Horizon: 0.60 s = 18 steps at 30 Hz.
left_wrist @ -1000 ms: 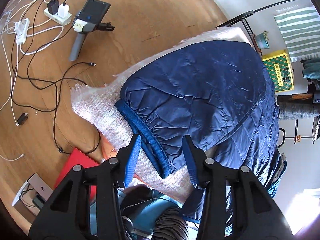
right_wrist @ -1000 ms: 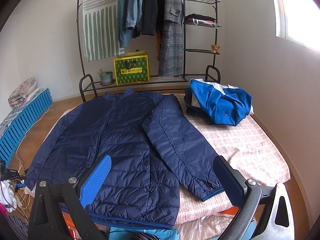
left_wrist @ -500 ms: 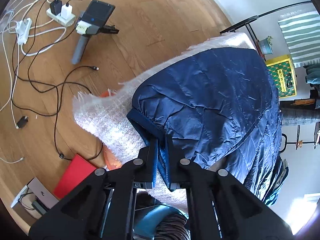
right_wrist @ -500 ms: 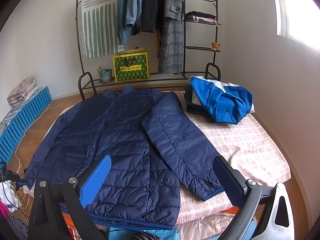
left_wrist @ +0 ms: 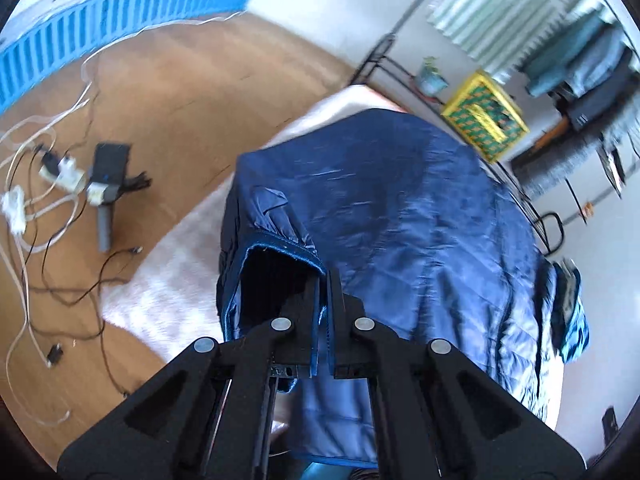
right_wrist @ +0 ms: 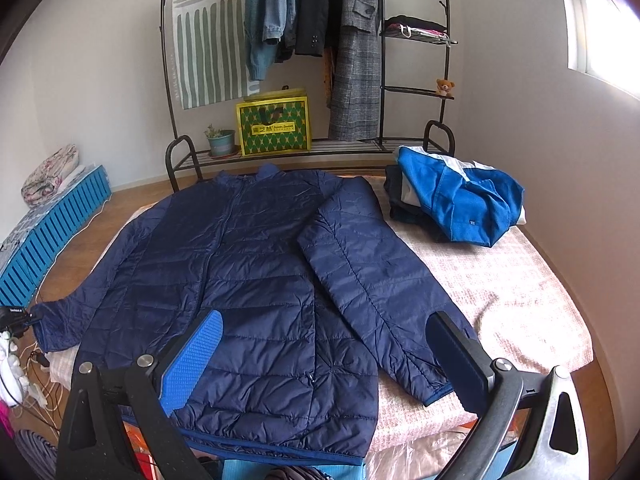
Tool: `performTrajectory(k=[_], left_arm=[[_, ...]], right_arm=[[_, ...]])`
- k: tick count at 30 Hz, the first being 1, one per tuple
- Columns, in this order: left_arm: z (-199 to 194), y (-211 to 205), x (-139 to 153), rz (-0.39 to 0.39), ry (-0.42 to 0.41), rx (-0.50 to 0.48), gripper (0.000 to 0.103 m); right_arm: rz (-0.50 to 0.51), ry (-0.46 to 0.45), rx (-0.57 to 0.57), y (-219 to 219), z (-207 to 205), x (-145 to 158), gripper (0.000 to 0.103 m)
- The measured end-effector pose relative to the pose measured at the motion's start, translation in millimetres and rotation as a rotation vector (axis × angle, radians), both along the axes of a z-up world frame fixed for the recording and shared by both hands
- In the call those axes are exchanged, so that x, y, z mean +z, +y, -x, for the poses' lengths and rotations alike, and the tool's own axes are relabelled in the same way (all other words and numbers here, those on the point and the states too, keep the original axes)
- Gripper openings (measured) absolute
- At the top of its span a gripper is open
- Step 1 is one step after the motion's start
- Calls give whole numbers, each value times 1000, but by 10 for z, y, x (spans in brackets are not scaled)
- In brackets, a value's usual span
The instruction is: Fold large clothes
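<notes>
A navy quilted puffer jacket (right_wrist: 240,280) lies flat, front up, on the bed (right_wrist: 500,292). Its right sleeve (right_wrist: 372,292) is folded across the body. My left gripper (left_wrist: 323,280) is shut on the cuff of the left sleeve (left_wrist: 280,252) and holds it lifted above the bed's left edge, the cuff's opening facing the camera. In the right wrist view that cuff (right_wrist: 44,328) shows at the far left. My right gripper (right_wrist: 324,352) is open and empty, hovering above the jacket's hem near the bed's front edge.
A blue and white jacket (right_wrist: 460,208) is piled at the bed's back right. A clothes rack (right_wrist: 312,40) with a yellow bag (right_wrist: 274,126) stands behind the bed. Cables, a power strip (left_wrist: 64,172) and a handheld device (left_wrist: 106,184) lie on the wood floor left.
My left gripper closed on the left sleeve's cuff and has lifted it off the bed's edge. My right gripper has hardly moved and stays open.
</notes>
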<state>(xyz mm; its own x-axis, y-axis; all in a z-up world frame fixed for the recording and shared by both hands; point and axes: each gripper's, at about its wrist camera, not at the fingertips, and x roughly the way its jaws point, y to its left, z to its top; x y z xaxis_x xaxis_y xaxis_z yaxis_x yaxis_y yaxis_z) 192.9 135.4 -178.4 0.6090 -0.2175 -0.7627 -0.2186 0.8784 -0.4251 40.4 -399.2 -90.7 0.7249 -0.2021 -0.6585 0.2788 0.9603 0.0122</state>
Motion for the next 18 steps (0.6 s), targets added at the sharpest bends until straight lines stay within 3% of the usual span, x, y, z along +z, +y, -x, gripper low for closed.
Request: performTrajectory(k=[7,12,18], left_arm=[[-233,-1131,295,-69,-86,-225,0],[-444,-1879,136,-97,-58,-342,0],[-572,-2460,-252,-137,25,-450,0]], right_arm=[[-16,16,33,66,-167,-118,103],[-60,29,53,42,-314,-216,103],[-130,64,71,-44,-518,-360,102]])
